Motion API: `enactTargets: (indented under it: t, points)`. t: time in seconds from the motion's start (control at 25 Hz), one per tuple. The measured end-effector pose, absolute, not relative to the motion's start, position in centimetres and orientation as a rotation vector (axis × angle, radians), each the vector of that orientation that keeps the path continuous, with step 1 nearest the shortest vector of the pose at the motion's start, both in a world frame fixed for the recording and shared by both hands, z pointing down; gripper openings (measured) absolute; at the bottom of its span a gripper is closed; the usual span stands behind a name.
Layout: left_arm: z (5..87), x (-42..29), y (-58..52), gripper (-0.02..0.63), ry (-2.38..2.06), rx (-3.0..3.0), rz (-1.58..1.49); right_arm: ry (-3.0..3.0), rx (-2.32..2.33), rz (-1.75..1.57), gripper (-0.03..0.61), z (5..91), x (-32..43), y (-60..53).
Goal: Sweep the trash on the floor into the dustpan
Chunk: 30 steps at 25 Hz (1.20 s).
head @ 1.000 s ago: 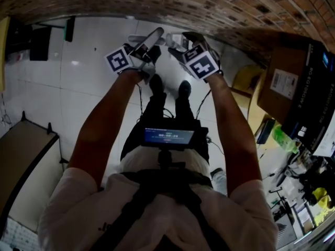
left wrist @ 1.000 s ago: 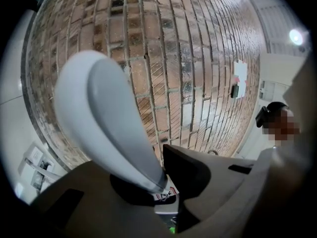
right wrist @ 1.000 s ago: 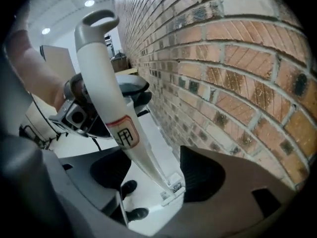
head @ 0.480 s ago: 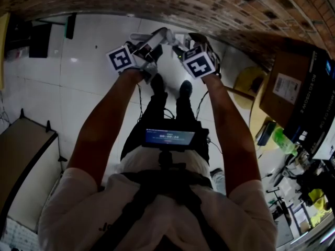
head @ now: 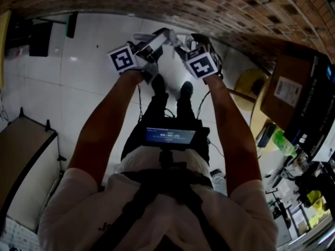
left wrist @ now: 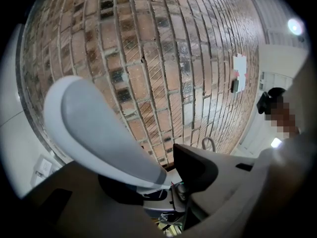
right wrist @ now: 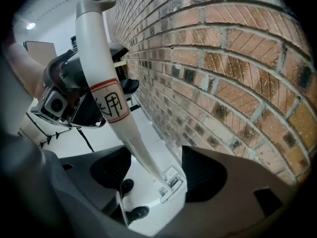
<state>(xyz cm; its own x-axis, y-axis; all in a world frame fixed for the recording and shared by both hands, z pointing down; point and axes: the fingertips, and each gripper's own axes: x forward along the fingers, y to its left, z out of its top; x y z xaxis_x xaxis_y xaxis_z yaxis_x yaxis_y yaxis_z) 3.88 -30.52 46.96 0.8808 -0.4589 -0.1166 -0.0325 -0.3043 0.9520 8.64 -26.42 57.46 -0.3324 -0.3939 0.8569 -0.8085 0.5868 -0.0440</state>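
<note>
Handle swap: left gripper letting go, right gripper unclamped.
Left jaws have just been opening, handle between both pairs. Clamp right toward 6 o'clock before pulling left clear.

White handle's red-edged label shows "用".

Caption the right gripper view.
The right gripper, jaws apart, looks down a long white red-labelled handle toward the white floor beside a brick wall.

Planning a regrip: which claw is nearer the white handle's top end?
Left. The left claw, jaws just opening, has the upper part of the white handle between them; the right claw straddles it low, near its base.
</note>
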Motion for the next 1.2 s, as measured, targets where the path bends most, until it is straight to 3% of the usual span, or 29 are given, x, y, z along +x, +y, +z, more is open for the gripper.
enactTargets:
  t: [0.2,1.2]
  points:
    - [49.0,3.1,-29.9,0.214,-0.428,1.849,-0.327,-1.95,0.93,0.61,0.324,57.7,8.3,-26.0]
    - [48.3,-2.9,-32.4,0.244,-0.543,1.85,-0.435,-1.911,0.946,0.633,0.337,57.6,10.2,-23.7]
